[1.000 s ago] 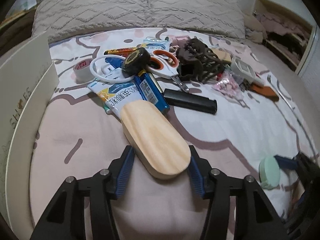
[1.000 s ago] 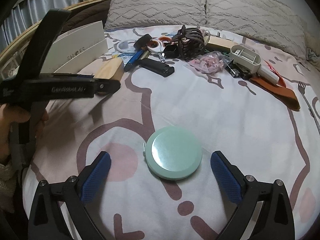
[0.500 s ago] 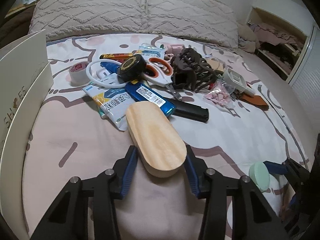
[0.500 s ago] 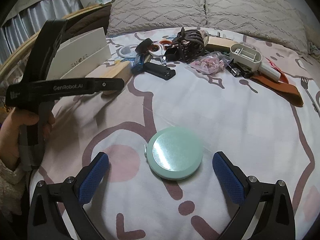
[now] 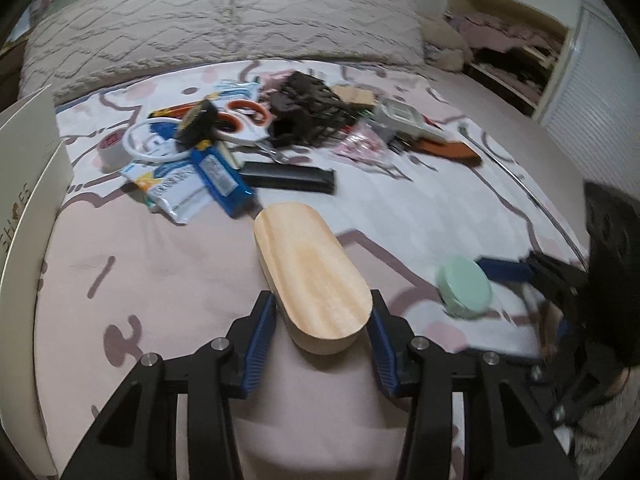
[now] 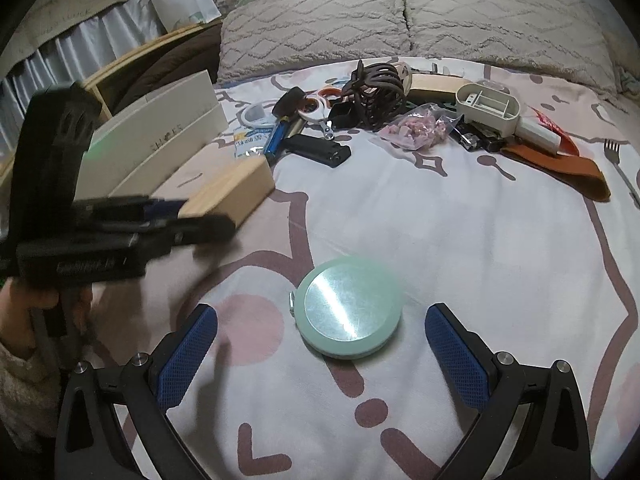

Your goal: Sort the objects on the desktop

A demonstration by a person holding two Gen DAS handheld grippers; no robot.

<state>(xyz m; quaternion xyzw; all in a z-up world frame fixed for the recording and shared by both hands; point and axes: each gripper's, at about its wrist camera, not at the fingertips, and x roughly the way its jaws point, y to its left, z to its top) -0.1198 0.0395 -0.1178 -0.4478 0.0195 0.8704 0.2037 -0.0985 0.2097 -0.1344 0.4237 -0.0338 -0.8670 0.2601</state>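
Observation:
My left gripper [image 5: 320, 344] is shut on the near end of a pale wooden oval block [image 5: 312, 276], a blue pad pressed against each side. In the right wrist view the same block [image 6: 232, 196] sticks out of that gripper just above the bedspread, with a hand on the handle at the left edge. My right gripper [image 6: 322, 314] stands open and low over the bed. A round mint-green compact [image 6: 348, 308] lies flat just ahead of it, between its fingers and touching neither. The compact [image 5: 464, 288] also shows at the right of the left wrist view.
Loose things are piled at the back of the bed: orange-handled scissors [image 5: 240, 114], a brown hair claw [image 6: 376, 92], a black case [image 5: 288, 176], a blue tube [image 5: 220, 180], a tape roll [image 5: 112, 150], a pink bag [image 6: 416, 130]. A white box [image 6: 160, 148] stands left; a fork [image 6: 618, 164] lies right.
The left jaws closed in on the wooden block, and it has come back from the pile toward the near right. The right gripper has hardly moved.

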